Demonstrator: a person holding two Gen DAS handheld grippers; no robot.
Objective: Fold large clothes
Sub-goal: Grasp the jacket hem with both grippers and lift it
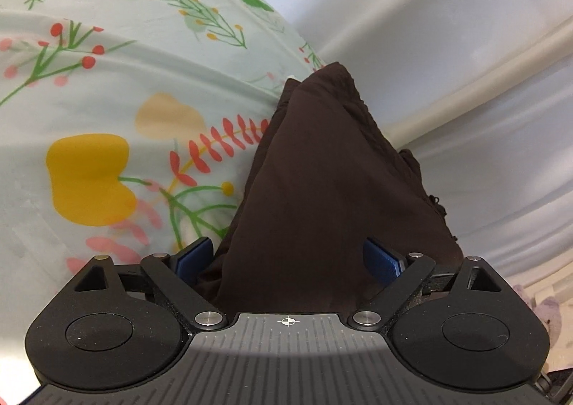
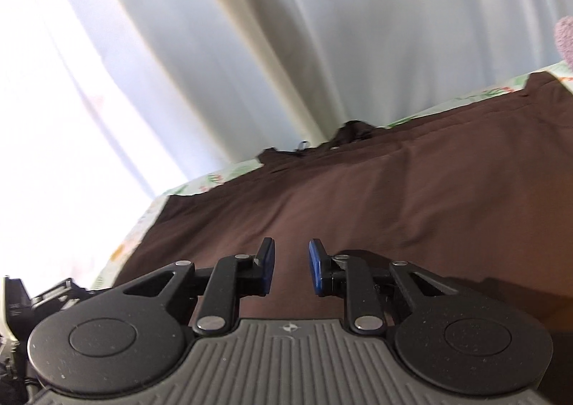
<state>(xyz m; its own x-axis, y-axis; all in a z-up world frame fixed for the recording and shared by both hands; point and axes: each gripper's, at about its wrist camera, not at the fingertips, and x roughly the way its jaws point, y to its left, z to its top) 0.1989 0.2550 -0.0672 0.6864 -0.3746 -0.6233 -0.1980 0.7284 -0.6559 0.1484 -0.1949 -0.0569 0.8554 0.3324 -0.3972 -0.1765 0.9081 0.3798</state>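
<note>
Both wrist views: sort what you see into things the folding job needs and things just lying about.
For the job:
- brown garment
- floral bedsheet it lies on
- left hand-held gripper, jaws wide, cloth between them
- right hand-held gripper, jaws apart over the garment

Just lying about:
- white curtain
- fuzzy lilac thing at the edge

The left gripper (image 1: 288, 260) stands with its jaws spread wide, the blue pads (image 1: 195, 258) set well apart on either side of a bunched fold of dark brown garment (image 1: 322, 190). The cloth rises between them to a peak and runs back under the gripper body; whether either pad presses on it cannot be told. Left of the garment lies a pale floral sheet (image 1: 107, 82) with yellow fruit and red sprigs. Behind hang white curtains (image 1: 429, 10).
</note>
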